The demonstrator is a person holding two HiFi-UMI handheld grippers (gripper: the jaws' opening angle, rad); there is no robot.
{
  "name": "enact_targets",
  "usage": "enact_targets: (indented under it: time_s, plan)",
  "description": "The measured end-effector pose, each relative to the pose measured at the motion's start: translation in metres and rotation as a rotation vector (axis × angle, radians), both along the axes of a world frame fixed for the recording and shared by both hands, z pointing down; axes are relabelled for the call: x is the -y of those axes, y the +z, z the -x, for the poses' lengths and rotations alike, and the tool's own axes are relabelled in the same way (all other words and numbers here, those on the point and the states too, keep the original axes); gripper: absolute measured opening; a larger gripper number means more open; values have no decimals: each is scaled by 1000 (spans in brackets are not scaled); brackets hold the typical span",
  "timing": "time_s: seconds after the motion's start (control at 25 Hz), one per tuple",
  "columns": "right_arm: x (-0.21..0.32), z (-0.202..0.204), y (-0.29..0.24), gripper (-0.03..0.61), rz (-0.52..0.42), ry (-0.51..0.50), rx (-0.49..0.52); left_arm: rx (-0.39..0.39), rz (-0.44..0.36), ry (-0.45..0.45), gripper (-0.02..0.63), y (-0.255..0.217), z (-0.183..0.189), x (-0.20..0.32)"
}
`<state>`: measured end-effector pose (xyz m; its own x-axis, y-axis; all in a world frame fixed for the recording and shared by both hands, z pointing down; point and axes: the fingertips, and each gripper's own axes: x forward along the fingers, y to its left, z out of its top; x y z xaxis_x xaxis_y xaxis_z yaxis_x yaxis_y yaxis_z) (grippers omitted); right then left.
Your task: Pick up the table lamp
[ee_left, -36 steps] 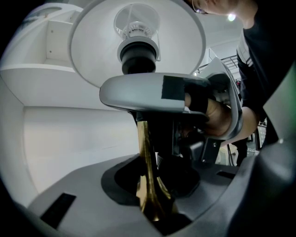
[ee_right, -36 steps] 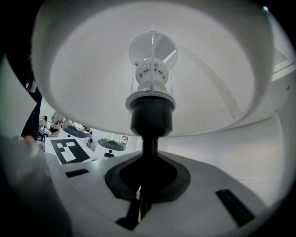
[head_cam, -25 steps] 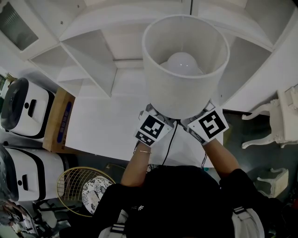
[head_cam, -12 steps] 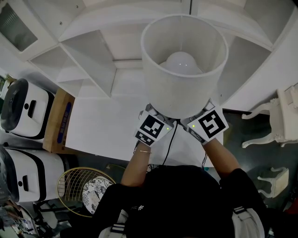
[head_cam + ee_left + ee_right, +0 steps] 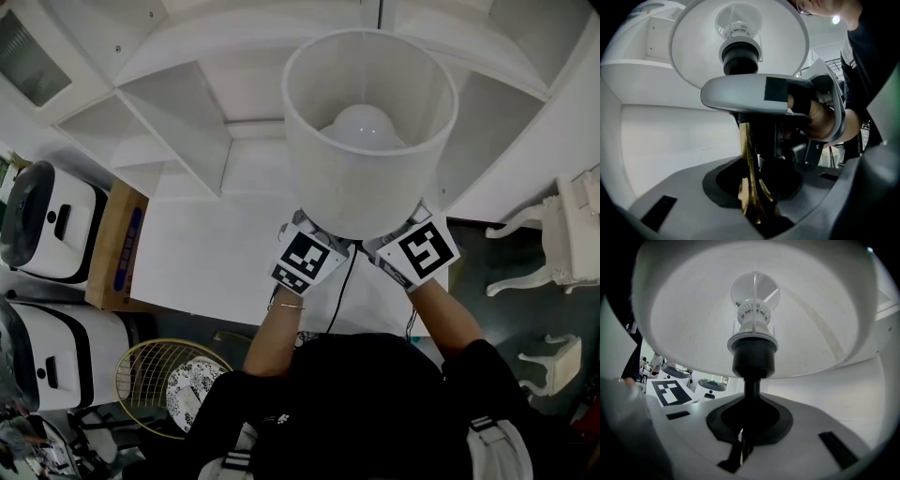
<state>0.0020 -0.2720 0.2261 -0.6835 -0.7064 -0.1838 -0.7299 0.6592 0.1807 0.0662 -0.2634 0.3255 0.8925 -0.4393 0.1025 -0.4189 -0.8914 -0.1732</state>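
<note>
Over the white bench (image 5: 216, 253), in front of a set of white shelves (image 5: 178, 112), the table lamp (image 5: 370, 141) is held upright, and its open white shade (image 5: 309, 159) with the round bulb (image 5: 366, 127) inside is seen from above in the head view. Both tools are tucked just under the lower rim of the shade, side by side, with their marker cubes turned upward. The left hand-held gripper (image 5: 751, 159) is clamped on the brass stem (image 5: 749, 154), which runs up between its jaws where the stem flares wider. The right hand-held gripper (image 5: 743, 446) is pressed almost fully together on a thin part of the same stem, just below the black socket (image 5: 753, 357). Whether the foot of the lamp rests on the bench cannot be told, since it is hidden by the shade and the person's arms. A black cord (image 5: 345, 281) hangs down between the two forearms. At the left edge of the bench a wooden box (image 5: 122, 248) is set, with two white-and-black appliances (image 5: 52, 216) beside it and a round wire basket (image 5: 159, 375) lower down. A white chair (image 5: 553, 244) stands on the dark floor at the right.
</note>
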Motion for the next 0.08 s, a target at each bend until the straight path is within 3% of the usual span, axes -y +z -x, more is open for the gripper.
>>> enact_targets:
  time_s: [0.08]
  plan:
    - [1,-2,2,17,13,13,-4,0,2,1,115,1,-1,0]
